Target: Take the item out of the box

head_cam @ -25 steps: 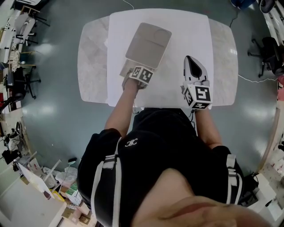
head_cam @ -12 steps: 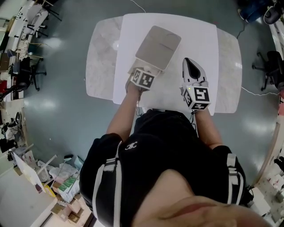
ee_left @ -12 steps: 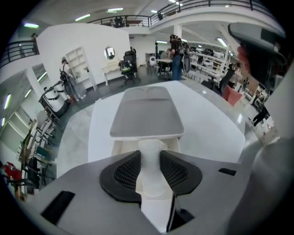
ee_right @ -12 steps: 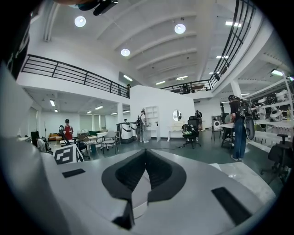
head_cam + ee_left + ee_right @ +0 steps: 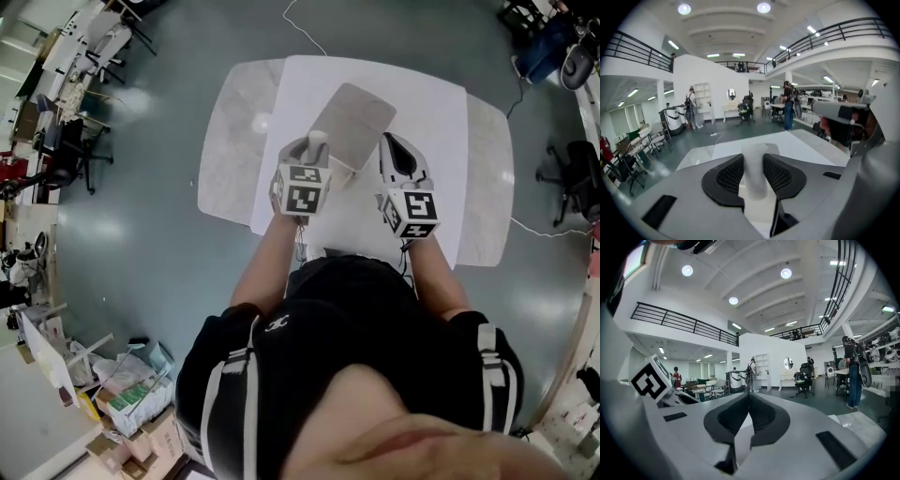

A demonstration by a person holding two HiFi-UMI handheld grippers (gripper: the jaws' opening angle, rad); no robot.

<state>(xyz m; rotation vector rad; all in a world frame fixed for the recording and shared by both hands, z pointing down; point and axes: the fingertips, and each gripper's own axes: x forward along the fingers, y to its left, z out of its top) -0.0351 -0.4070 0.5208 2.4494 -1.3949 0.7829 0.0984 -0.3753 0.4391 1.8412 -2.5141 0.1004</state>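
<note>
A flat beige box [image 5: 354, 120] lies on the white sheet [image 5: 427, 108] that covers the table. My left gripper [image 5: 315, 156] is raised at the box's near left corner, tilted upward. It is shut on a pale, whitish, tube-shaped item [image 5: 319, 141]. In the left gripper view that item [image 5: 754, 169] stands upright, pinched between the two black pads [image 5: 727, 176]. My right gripper [image 5: 394, 142] rests to the right of the box, over the sheet. In the right gripper view its jaws [image 5: 749, 397] meet at the tip with nothing between them.
The sheet lies on a marble tabletop [image 5: 230, 145] with rounded ends. A cable [image 5: 305, 28] runs across the floor beyond the table. Office chairs [image 5: 572, 187] stand at the right, and cartons and clutter [image 5: 122, 394] lie at the lower left. People stand far off in the hall.
My left gripper has lifted off the box's near edge and tilted up, and the pale item now shows between its jaws. The right gripper has stayed beside the box.
</note>
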